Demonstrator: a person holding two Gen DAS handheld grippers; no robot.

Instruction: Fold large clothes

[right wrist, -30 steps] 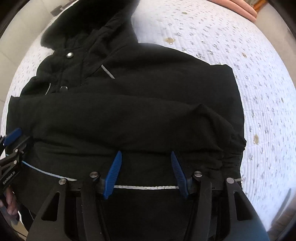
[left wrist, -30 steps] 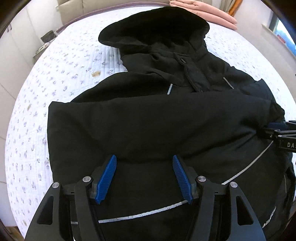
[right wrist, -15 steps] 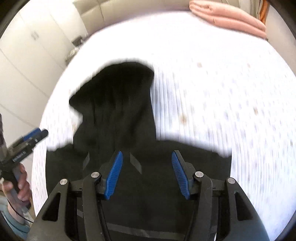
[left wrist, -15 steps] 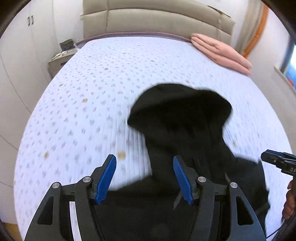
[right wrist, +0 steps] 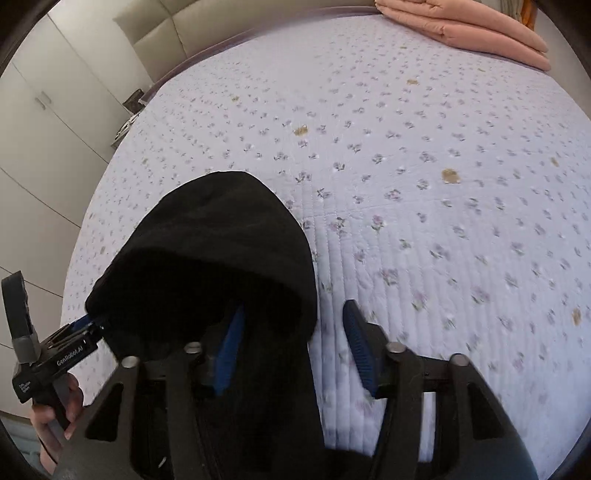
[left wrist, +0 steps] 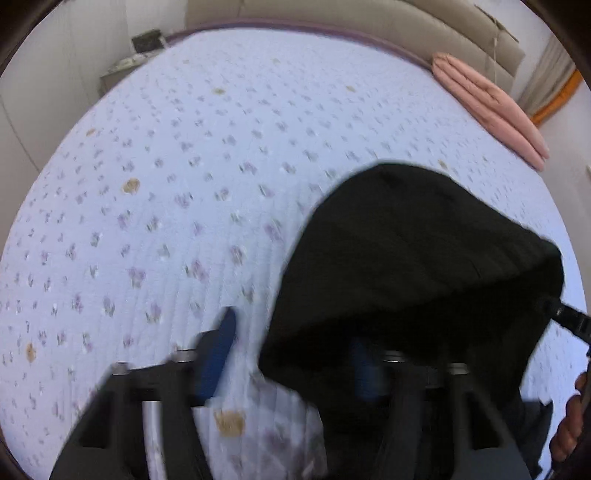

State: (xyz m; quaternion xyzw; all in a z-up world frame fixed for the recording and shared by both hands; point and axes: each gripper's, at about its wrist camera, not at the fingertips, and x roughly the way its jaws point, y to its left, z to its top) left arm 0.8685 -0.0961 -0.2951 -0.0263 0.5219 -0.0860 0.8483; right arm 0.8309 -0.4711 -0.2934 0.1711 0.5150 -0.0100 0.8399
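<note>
Spreading wide, the left tongs point(left wrist: 291, 354) are seen with their blue pads well apart, one pad over the quilt and the other blurred against black cloth; nothing is pinched between them in their own view. From the right wrist view, though, the left tongs point(right wrist: 86, 326) appear at the left edge with their tip pressed into the rim of the hood, and whether cloth is actually caught there cannot be told. The right tongs point(right wrist: 295, 347) are held just as wide, the left pad over the black jacket point(right wrist: 221, 266) and the right pad over bare bedding, nothing nipped between them. In the left wrist view only a dark tip of the right tongs point(left wrist: 561, 314) is shown at the right edge, touching the far side of the hood.

The jacket's hood point(left wrist: 413, 251) is laid out flat on the bed point(left wrist: 184, 166), its rounded top pointed toward the headboard point(left wrist: 332, 18); the rest of the jacket is lost beneath both tools at the bottom of each frame. A flowered quilt is spread over the bed. A folded pink blanket point(right wrist: 461, 26) is seen near the headboard, well apart from the jacket. The left view is blurred.
</note>
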